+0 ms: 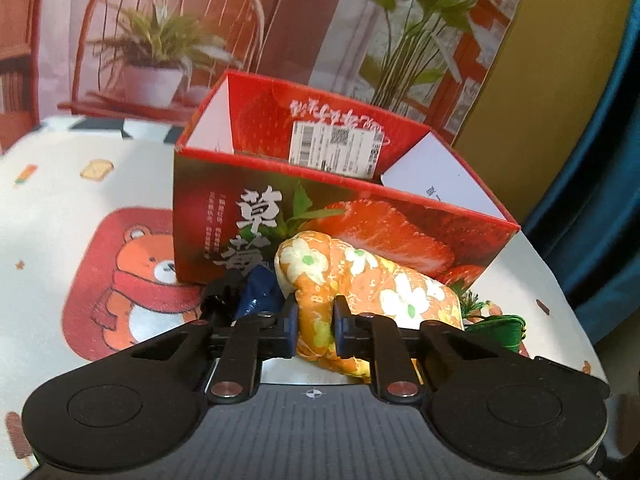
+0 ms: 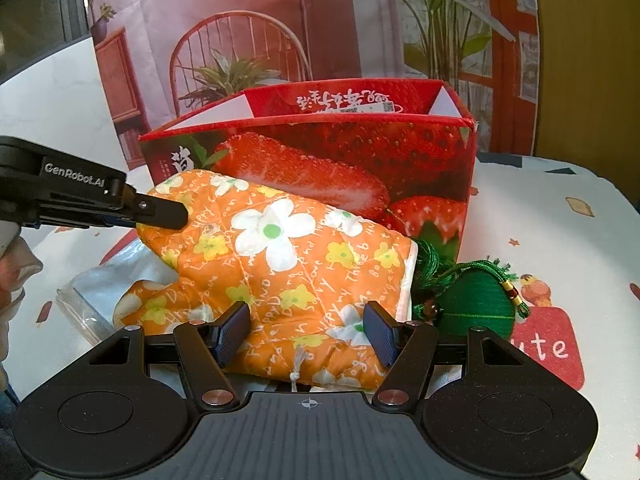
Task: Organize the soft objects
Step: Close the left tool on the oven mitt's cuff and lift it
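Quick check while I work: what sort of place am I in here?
Probably a home tabletop staged for recording: a cartoon-bear tablecloth, a printed room-scene backdrop behind, and a reused strawberry box as the bin.

Two wrist views, low, close, facing strawberry box (image 1: 320, 216), sharing orange mitt (image 2: 288, 256)

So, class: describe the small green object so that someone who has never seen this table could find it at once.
Start at the red strawberry box on the cartoon-print tablecloth. In front of it lies an orange flowered oven mitt; just right of the mitt sits the green thread-wrapped pouch. Only it is solid green, with tassels and gold beads.
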`<state>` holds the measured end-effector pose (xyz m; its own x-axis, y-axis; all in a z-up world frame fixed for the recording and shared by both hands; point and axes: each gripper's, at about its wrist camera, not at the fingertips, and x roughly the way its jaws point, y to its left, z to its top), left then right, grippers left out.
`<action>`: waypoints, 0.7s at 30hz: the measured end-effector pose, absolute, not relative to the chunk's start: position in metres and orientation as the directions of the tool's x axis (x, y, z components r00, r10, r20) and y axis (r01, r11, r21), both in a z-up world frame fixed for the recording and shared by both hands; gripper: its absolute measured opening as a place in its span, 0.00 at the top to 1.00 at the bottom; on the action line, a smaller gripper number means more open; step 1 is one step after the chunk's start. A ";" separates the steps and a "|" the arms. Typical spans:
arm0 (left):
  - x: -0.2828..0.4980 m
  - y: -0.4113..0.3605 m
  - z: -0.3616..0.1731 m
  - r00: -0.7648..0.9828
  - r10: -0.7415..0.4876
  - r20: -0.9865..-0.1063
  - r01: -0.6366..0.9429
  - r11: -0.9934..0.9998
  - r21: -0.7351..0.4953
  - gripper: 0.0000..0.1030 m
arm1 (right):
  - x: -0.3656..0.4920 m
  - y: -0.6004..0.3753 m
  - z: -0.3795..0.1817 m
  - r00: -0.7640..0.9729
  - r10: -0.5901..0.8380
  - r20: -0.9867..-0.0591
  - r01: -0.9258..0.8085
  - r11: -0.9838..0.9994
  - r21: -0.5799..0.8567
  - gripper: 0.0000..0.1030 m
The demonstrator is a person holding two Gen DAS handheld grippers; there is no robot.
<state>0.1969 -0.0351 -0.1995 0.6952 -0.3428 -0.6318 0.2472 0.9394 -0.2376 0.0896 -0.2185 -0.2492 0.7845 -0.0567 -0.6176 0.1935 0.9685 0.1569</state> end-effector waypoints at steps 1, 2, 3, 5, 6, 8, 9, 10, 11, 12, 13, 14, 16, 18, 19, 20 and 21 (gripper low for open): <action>0.192 -0.036 -0.198 0.707 -0.334 -0.624 0.252 0.943 -0.219 0.85 | 0.089 -0.218 -0.249 0.787 -0.052 -0.614 0.189 0.969 0.161 0.41; 0.188 -0.037 -0.196 0.718 -0.326 -0.616 0.257 0.945 -0.200 0.85 | 0.089 -0.218 -0.248 0.791 -0.049 -0.610 0.187 0.968 0.165 0.41; 0.183 -0.037 -0.193 0.727 -0.319 -0.608 0.260 0.947 -0.187 0.85 | 0.088 -0.218 -0.247 0.794 -0.046 -0.606 0.186 0.968 0.170 0.41; 0.176 -0.034 -0.189 0.742 -0.314 -0.593 0.256 0.949 -0.182 0.85 | 0.085 -0.219 -0.244 0.803 -0.043 -0.595 0.186 0.965 0.182 0.39; 0.172 -0.031 -0.188 0.747 -0.310 -0.588 0.246 0.951 -0.189 0.85 | 0.084 -0.219 -0.242 0.808 -0.042 -0.587 0.187 0.964 0.189 0.38; 0.166 -0.024 -0.188 0.757 -0.295 -0.583 0.220 0.955 -0.198 0.85 | 0.082 -0.220 -0.239 0.815 -0.045 -0.578 0.193 0.961 0.198 0.37; 0.164 -0.020 -0.189 0.761 -0.284 -0.583 0.205 0.958 -0.199 0.85 | 0.082 -0.221 -0.238 0.816 -0.049 -0.576 0.199 0.959 0.200 0.37; 0.161 -0.016 -0.191 0.764 -0.273 -0.585 0.189 0.961 -0.201 0.85 | 0.081 -0.222 -0.238 0.816 -0.049 -0.576 0.202 0.958 0.206 0.37; 0.158 -0.011 -0.194 0.764 -0.266 -0.588 0.175 0.962 -0.207 0.85 | 0.081 -0.224 -0.239 0.814 -0.045 -0.578 0.206 0.954 0.216 0.37; 0.157 -0.007 -0.197 0.759 -0.259 -0.597 0.158 0.963 -0.218 0.85 | 0.081 -0.225 -0.240 0.812 -0.042 -0.582 0.210 0.952 0.224 0.37; 0.156 -0.004 -0.200 0.755 -0.253 -0.605 0.144 0.964 -0.224 0.85 | 0.081 -0.225 -0.242 0.810 -0.037 -0.586 0.212 0.949 0.233 0.37; 0.156 -0.001 -0.204 0.749 -0.247 -0.614 0.132 0.965 -0.227 0.85 | 0.081 -0.225 -0.243 0.807 -0.030 -0.590 0.212 0.947 0.240 0.37; 0.155 0.003 -0.210 0.739 -0.236 -0.631 0.116 0.967 -0.226 0.85 | 0.081 -0.224 -0.245 0.804 -0.023 -0.594 0.208 0.947 0.245 0.37; 0.155 0.004 -0.216 0.732 -0.231 -0.641 0.108 0.968 -0.225 0.85 | 0.082 -0.222 -0.246 0.804 -0.018 -0.595 0.201 0.949 0.243 0.38; 0.155 0.004 -0.217 0.731 -0.229 -0.643 0.109 0.969 -0.221 0.85 | 0.082 -0.220 -0.246 0.803 -0.017 -0.596 0.198 0.951 0.240 0.38; 0.155 0.004 -0.218 0.732 -0.226 -0.643 0.110 0.970 -0.216 0.85 | 0.082 -0.220 -0.247 0.803 -0.019 -0.596 0.197 0.951 0.236 0.38; 0.154 0.003 -0.218 0.733 -0.224 -0.643 0.112 0.971 -0.211 0.85 | 0.082 -0.220 -0.247 0.802 -0.019 -0.597 0.198 0.951 0.236 0.38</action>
<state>0.1544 0.0025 -0.2179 0.7327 -0.2242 -0.6425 0.1124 0.9711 -0.2107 0.0821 -0.2195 -0.2465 0.8023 -0.0188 -0.5966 0.1980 0.9513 0.2363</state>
